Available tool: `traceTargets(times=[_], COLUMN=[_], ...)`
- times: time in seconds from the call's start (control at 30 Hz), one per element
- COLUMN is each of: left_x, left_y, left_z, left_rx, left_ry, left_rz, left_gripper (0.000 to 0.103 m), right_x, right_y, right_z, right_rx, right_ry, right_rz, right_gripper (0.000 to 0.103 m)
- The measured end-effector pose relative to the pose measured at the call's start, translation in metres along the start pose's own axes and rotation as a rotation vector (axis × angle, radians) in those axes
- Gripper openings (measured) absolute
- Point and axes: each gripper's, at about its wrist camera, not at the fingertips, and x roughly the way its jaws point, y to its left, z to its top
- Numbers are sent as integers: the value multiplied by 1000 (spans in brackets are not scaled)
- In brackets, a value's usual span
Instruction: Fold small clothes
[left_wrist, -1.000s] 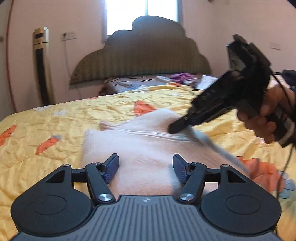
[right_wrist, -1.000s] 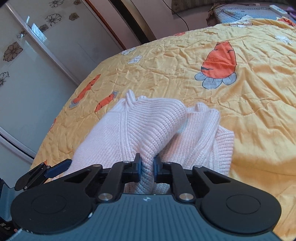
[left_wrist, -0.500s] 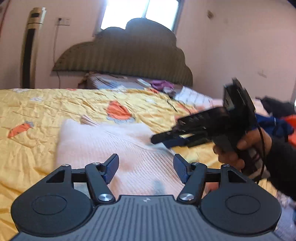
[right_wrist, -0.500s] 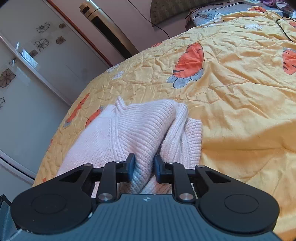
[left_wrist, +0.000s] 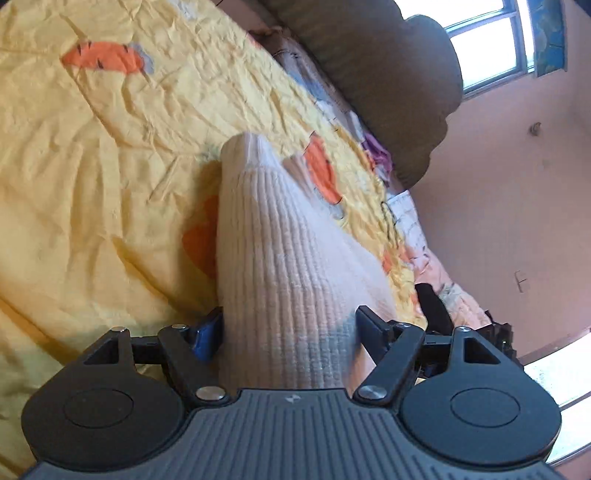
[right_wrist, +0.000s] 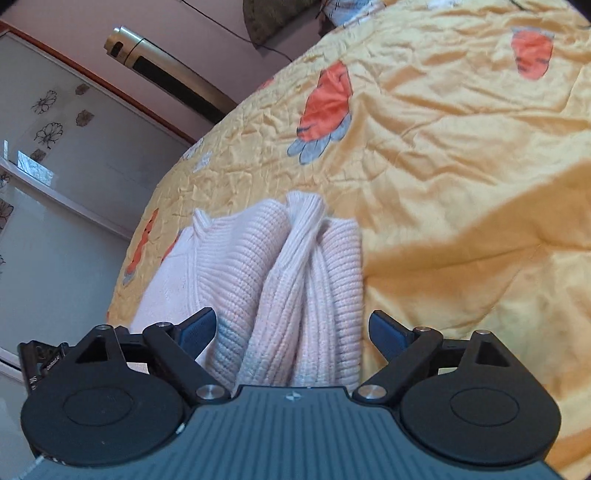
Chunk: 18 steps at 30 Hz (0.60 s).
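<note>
A small pale pink ribbed knit sweater lies bunched on the yellow carrot-print bedspread. In the right wrist view my right gripper is open, its fingers spread wide on either side of the sweater's folds. In the left wrist view the sweater fills the gap of my left gripper, whose fingers stand wide apart against the knit's sides. The left view is strongly tilted. The sweater's near part is hidden under both gripper bodies.
A dark padded headboard and a window stand at the bed's head. Loose clothes lie by the headboard. A tall tower fan and a sliding wardrobe door stand beyond the bed's far edge.
My right gripper has opened and let go of the sweater fold it pinched. My left gripper has moved onto the sweater and rolled sharply to one side.
</note>
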Motion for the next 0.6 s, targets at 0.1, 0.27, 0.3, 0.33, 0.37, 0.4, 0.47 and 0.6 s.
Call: traceTargets(times=[0.1,0.27,0.3,0.33,0.37,0.4,0.47,0.6], left_x=[12,4,-2,-10,-19,-28,-49,-60], left_y=[-13,-41,-45,-48,-51,-54,-51,-25], left_z=[-2,-1,1,5,9,14,31,68], left_rx=[52,168,176,195,218,240,262,250], left_ry=[-8,-19,-26,-37,-56,-84,-145,-173], left_rz=[69,159,159,158,167,185,223,318], left_gripper=[70,51,51,51,51,51,51,52], right_x=[14,11,11,10,8,9,16,58], right_y=[6,32,35,41,46,52,68,93], right_z=[-8,-17,-18,-17,-15,-14,-7,12], right_rx=[-28,-143,-141,-139,-140,-140,-138,-122], right_ry=[-3,-38,-41,-46,-55,-63,-72,-56], right_rz=[9,-12,-10,4,24,45,106,179], right_gripper=[83,54,53,53,53,52,52,50])
